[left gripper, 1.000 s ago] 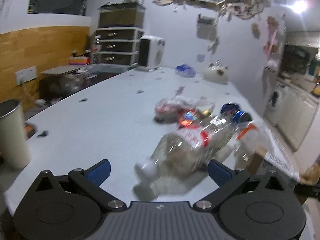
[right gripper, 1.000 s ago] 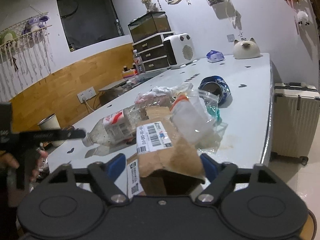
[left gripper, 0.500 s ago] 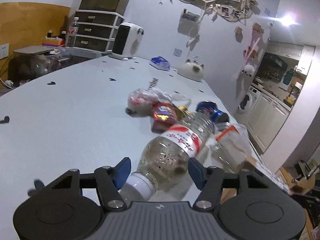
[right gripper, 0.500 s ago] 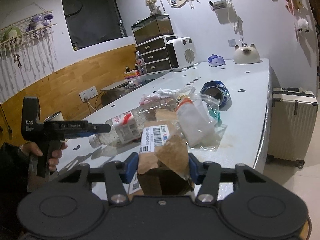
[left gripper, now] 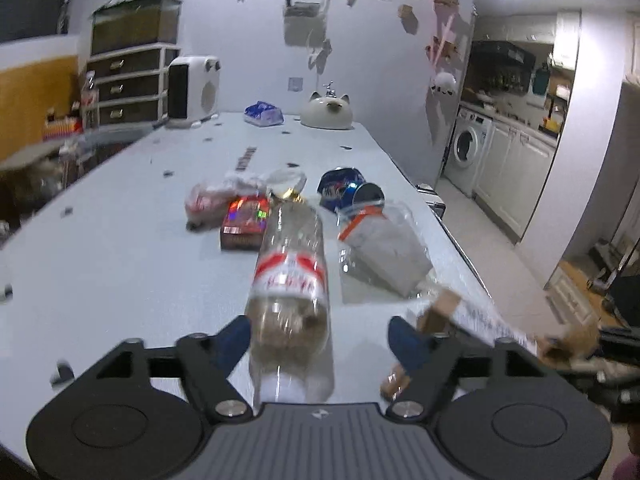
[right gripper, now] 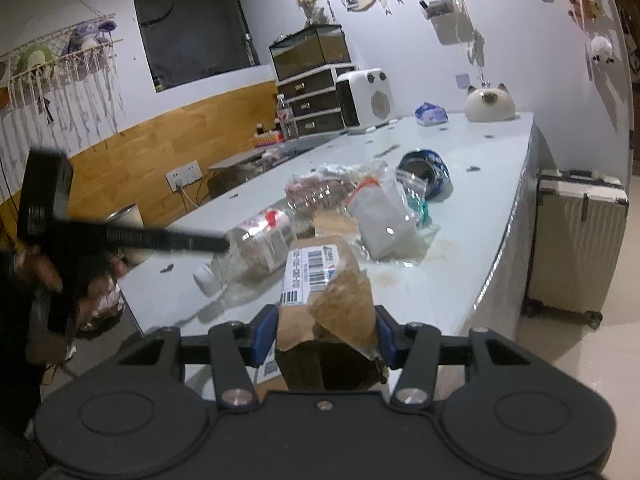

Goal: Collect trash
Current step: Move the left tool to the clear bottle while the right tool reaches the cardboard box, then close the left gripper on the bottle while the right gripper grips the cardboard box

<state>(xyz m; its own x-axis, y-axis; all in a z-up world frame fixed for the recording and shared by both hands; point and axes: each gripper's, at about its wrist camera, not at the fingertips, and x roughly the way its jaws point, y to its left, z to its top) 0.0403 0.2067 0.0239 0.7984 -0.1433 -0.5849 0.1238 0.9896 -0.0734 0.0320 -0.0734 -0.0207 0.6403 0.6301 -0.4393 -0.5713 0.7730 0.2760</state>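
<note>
Plastic bottle: lying flat, long axis along left gripper, cap end nearest | left gripper: spread wide, left pad touching bottle | right gripper: clamped on cardboard box.

Left tongs: matte black linkage arms, blue fingertips, silver pivot screws, two round black discs either side of a ribbed grey centre plate carrying a small logo. Right tongs: the same black frame, blue pads, silver screws, round embossed discs. Seen from the right wrist view, the left device is a black pistol-grip bar with faint white lettering, held in a bare-skinned hand with a dark sleeve
</note>
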